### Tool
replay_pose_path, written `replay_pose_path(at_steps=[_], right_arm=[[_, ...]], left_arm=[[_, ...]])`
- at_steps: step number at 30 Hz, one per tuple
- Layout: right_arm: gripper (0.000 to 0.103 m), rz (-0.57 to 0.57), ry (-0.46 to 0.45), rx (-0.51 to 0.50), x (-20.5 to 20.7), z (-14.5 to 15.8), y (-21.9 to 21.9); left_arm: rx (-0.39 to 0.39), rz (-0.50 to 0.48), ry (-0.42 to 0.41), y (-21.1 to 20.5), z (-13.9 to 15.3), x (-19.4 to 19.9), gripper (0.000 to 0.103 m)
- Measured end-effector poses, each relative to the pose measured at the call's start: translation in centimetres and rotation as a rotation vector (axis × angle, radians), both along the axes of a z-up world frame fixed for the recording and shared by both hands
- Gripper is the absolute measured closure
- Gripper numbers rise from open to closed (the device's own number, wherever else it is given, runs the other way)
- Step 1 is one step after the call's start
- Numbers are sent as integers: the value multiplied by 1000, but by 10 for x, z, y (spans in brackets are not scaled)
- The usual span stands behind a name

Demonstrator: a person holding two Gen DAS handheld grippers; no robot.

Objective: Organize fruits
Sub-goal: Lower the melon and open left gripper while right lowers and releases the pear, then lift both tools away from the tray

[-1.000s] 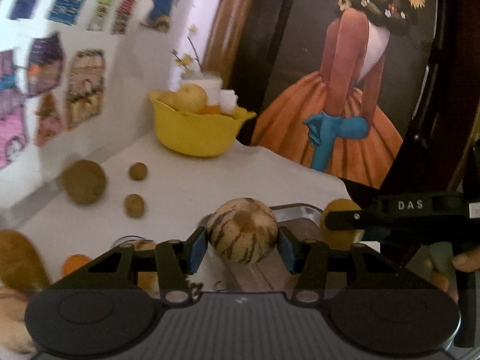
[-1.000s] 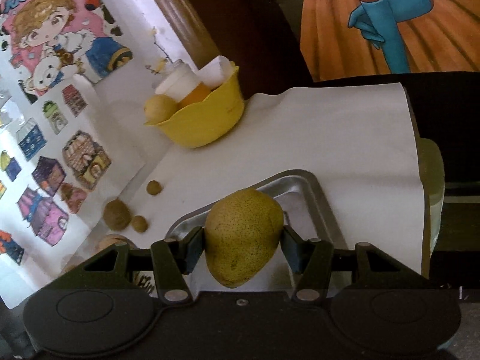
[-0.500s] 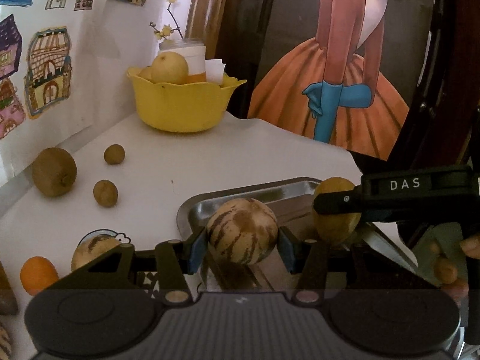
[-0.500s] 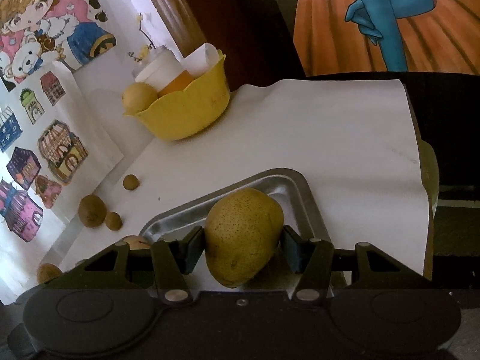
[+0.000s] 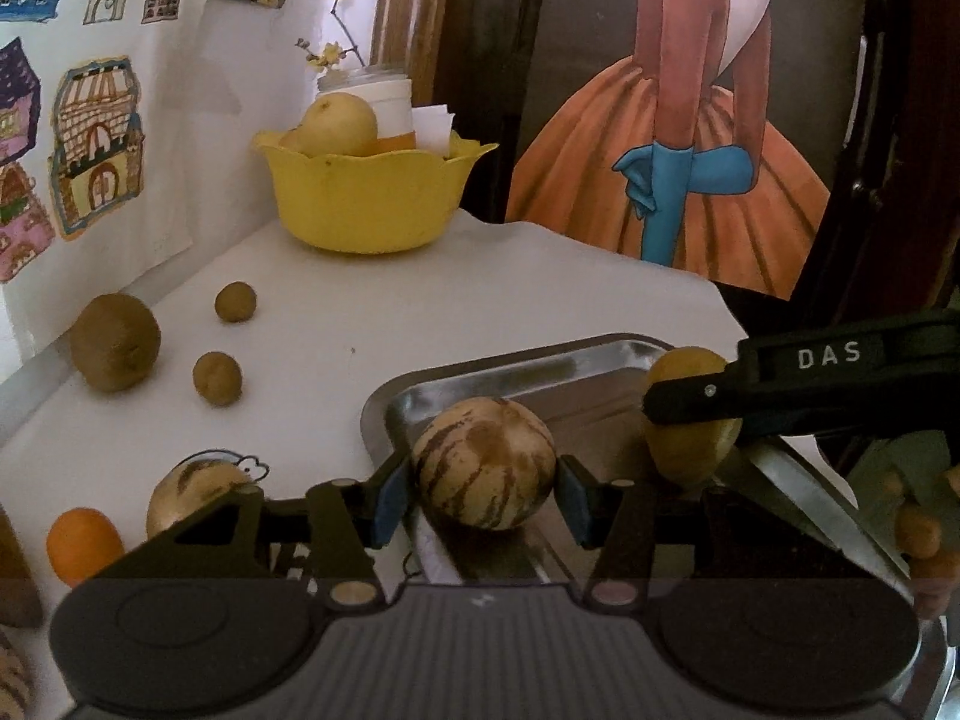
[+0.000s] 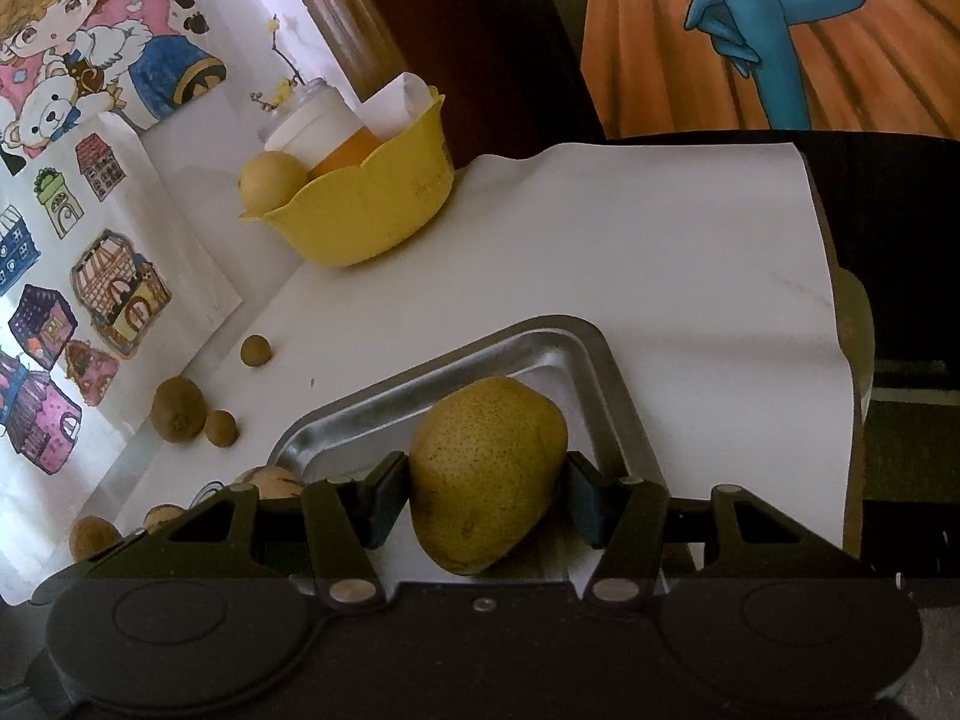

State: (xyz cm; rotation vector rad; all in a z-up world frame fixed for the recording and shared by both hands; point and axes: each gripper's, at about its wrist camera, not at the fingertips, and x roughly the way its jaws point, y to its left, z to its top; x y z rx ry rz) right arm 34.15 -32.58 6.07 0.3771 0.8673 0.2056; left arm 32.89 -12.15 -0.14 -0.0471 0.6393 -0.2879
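My left gripper [image 5: 483, 501] is shut on a round striped melon [image 5: 483, 462], its blue pads against both sides. The melon hangs low over the near left corner of the steel tray [image 5: 516, 363]. My right gripper [image 6: 487, 501] is shut on a yellow-green pear [image 6: 486, 468], which it holds tilted above the same tray [image 6: 576, 336]. In the left wrist view the pear [image 5: 684, 462] shows at the right, clamped by a black finger [image 5: 828, 360] marked DAS. A person's fingers show at that frame's right edge.
A yellow bowl [image 5: 366, 204] with a pear, an orange fruit and a white cup stands at the back. On the white tabletop left of the tray lie a kiwi [image 5: 114, 342], two small brown fruits [image 5: 217, 378], an orange [image 5: 84, 543] and a second striped melon [image 5: 192, 492]. Drawings cover the left wall.
My left gripper has carried the striped melon forward and down, so it now sits over the tray's corner. The right gripper with the pear has hardly moved.
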Motion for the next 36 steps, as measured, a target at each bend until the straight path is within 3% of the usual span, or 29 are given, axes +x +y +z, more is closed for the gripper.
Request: replay_pose_path(at_steps=[2,8,17,24,31,36], right_arm=[[44,-2,-1,9,-2,2,-2],[42,4,-62,15,-17,22,-7],[26,16,-165,11,-61,62,-9],[13,40,-247,-21,-109,83,-6],[1,73,-340,-83,-165,99,9],[1,96,-400,-124,-207,107,24]], left_arm=[[-18,8,10,4,1,-1,39],[-81,49,6,17,11,-13,29],[-137,170,-88,36,39,-68,3],[-196,263,-89,64,53,-110,0],[-182,287,-113,77,63,-158,0],[-174,297,-114,85,64,-191,0]])
